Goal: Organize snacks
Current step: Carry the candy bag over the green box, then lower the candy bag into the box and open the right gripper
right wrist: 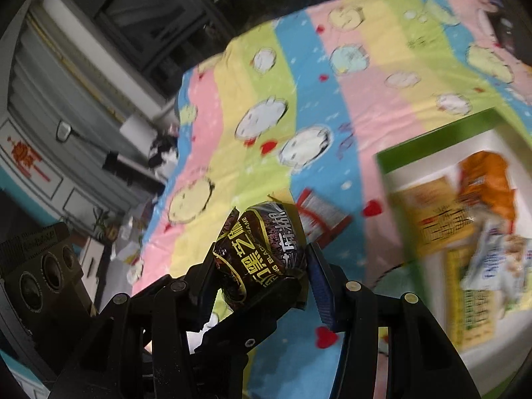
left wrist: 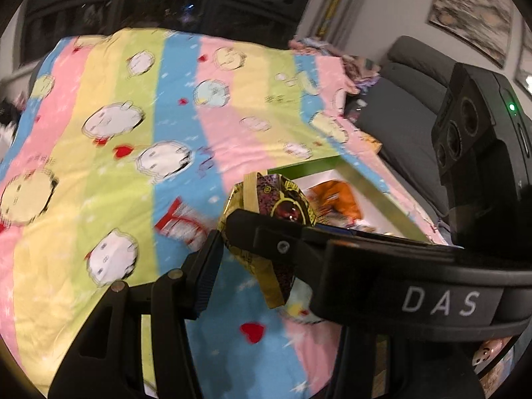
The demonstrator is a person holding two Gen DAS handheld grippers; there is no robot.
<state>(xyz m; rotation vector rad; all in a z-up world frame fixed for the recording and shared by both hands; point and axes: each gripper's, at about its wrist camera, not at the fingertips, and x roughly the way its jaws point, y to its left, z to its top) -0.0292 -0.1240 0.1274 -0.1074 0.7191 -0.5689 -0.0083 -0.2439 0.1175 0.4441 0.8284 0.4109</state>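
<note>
A dark gold-printed black sesame snack packet [left wrist: 266, 226] [right wrist: 262, 259] is held above the striped cartoon bedsheet [left wrist: 109, 106]. Both grippers meet at it. My left gripper [left wrist: 226, 229] is shut on the packet, its fingers pressing both sides. My right gripper [right wrist: 262, 266] has its fingers around the same packet; the right blue pad [right wrist: 321, 282] stands slightly off it. A red and white packet [left wrist: 178, 222] [right wrist: 321, 214] lies on the sheet just beyond. A green-rimmed white box [right wrist: 432, 139] [left wrist: 375, 193] to the right holds orange, yellow and white snack packets.
The bedsheet [right wrist: 332, 83] covers a wide soft surface. A grey sofa [left wrist: 399, 106] stands to the right in the left wrist view. Dark cabinets and a grey drawer unit [right wrist: 50, 173] stand beyond the sheet's edge, with clutter on the floor.
</note>
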